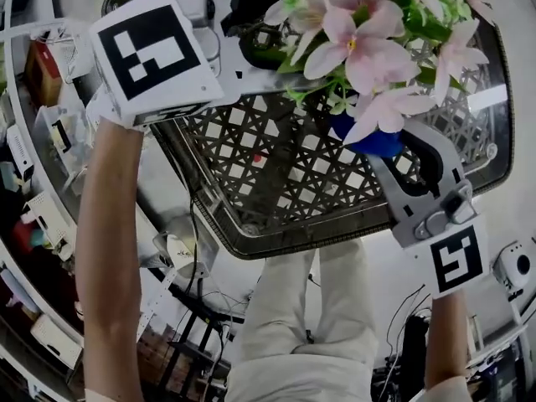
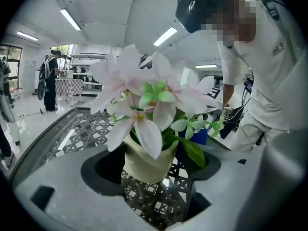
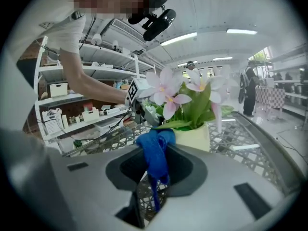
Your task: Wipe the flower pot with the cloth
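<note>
A cream flower pot (image 2: 147, 162) with pink-white flowers (image 1: 368, 48) stands on the lattice table (image 1: 276, 166). My left gripper (image 2: 154, 177) is open, its jaws standing wide on either side of the pot without pressing on it. In the head view the left gripper (image 1: 264, 40) reaches in from the left and the flowers hide the pot. My right gripper (image 3: 154, 177) is shut on a blue cloth (image 3: 155, 153), which hangs bunched from its jaws just in front of the pot (image 3: 192, 137). In the head view the right gripper (image 1: 394, 153) holds the cloth (image 1: 373, 141) under the blooms.
The table's metal rim (image 1: 251, 245) curves round near my legs. Shelves with boxes and devices (image 3: 72, 114) stand on the left side. Cables lie on the floor (image 1: 209, 296). People stand far off in the room (image 2: 50, 81).
</note>
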Demonstrator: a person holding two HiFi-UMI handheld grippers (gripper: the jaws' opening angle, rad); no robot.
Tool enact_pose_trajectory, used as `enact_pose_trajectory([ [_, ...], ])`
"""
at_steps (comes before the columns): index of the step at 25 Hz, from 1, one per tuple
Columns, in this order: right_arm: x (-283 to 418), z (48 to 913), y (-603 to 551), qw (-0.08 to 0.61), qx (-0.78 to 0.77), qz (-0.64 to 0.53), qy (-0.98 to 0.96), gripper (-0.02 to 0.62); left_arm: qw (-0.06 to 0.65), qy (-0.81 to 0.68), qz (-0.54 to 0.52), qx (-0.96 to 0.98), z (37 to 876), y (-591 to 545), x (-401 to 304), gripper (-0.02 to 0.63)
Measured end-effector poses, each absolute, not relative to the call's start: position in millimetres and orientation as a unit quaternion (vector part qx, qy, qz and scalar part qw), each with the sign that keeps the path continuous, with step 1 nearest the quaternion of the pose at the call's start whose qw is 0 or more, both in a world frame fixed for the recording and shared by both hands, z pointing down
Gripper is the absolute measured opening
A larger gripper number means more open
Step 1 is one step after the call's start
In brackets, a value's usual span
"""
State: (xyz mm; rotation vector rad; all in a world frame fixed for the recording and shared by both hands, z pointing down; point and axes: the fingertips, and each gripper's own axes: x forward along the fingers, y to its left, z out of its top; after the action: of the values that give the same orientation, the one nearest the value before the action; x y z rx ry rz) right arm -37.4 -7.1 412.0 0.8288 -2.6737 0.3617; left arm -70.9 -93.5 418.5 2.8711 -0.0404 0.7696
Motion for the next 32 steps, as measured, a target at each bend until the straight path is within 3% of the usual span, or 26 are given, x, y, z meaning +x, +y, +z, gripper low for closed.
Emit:
enact_pose_trajectory([
  [8, -11, 406, -7, 0.148, 0.378, 0.131, -0.905, 0.106, 0.098, -0.025, 0.240, 0.966, 417, -87, -69, 0.321],
  [15, 5, 418, -24, 0.184, 0.401, 0.133, -0.888, 0.106, 0.107, -0.035, 0.241, 0.964, 419, -82, -75, 0.297],
  [19, -4, 413, -27, 0.156, 0.399, 0.131, -0.894, 0.104, 0.110, -0.053, 0.237, 0.964, 419, -81, -79, 0.287],
  [32, -75, 430, -23, 0.155, 0.386, 0.139, -0.899, 0.101, 0.113, -0.053, 0.243, 0.962, 424, -79, -77, 0.278],
])
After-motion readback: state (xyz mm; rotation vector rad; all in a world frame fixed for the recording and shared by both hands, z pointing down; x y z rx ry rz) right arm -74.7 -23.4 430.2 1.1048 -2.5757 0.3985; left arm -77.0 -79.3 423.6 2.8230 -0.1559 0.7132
